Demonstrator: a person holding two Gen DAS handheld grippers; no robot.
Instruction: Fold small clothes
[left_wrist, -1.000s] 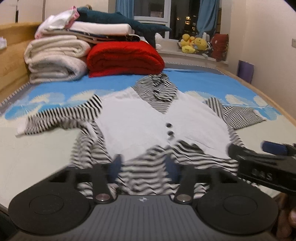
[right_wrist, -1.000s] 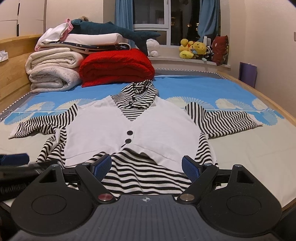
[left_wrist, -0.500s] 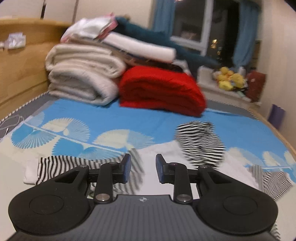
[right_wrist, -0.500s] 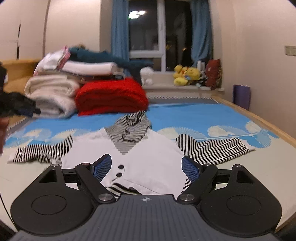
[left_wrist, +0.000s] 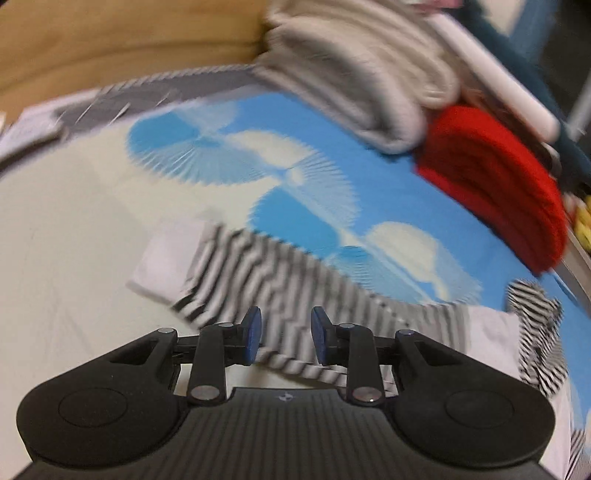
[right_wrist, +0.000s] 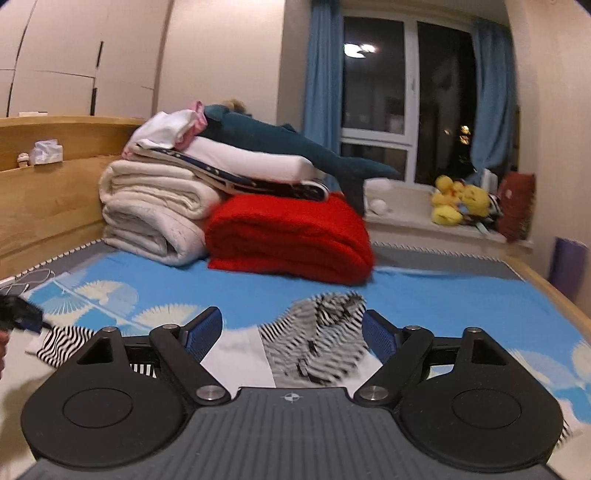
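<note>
Striped top flat on bed, blurred, hem cut off. Left gripper jaws narrow, empty over sleeve. Right gripper jaws wide, just been closing slightly, nothing gripped.

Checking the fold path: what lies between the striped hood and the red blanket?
In the right wrist view, only bare blue bedsheet separates the striped hood from the red blanket.

A shirt lies spread on the bed, its sleeve reaching out to the left. Behind it, against the headboard, sit folded quilts on the left and a blanket on the right. A pillow and plush shark lie on top. Plush toys sit on the windowsill far right.
</note>
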